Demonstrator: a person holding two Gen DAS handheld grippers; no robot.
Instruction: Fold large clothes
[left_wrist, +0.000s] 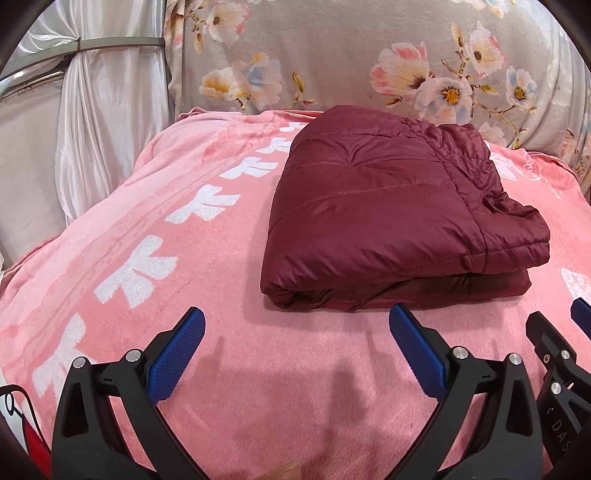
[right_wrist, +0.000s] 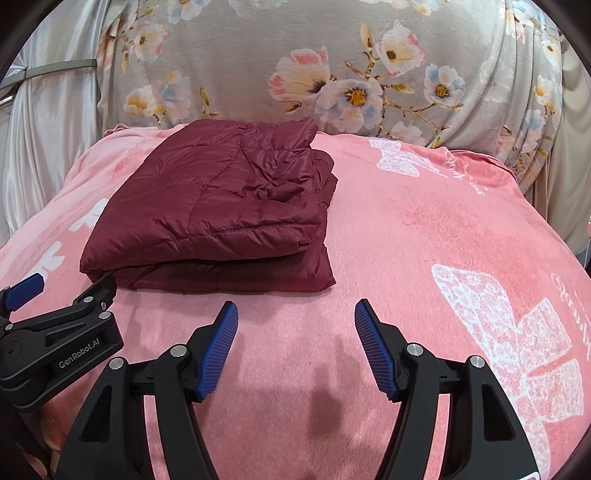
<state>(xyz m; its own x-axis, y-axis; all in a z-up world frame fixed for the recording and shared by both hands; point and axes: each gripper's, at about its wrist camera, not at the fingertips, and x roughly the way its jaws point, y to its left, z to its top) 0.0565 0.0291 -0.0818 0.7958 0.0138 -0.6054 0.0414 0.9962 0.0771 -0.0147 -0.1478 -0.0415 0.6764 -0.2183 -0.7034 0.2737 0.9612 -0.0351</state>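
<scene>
Pink blanket (left_wrist: 229, 369) bed, maroon puffer jacket (left_wrist: 388, 206) folded into a stack.
Left gripper (left_wrist: 297, 350) and right gripper (right_wrist: 295, 347) sit just short of jacket, jaws spread, empty; fold looks finished.

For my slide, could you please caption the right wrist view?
Open right gripper hovers before folded maroon jacket on pink blanket.

Black-framed claws (right_wrist: 295, 317) with ribbed blue pads (right_wrist: 375, 347), silver pivot screws, "GenRobot.AI" lettering
</scene>
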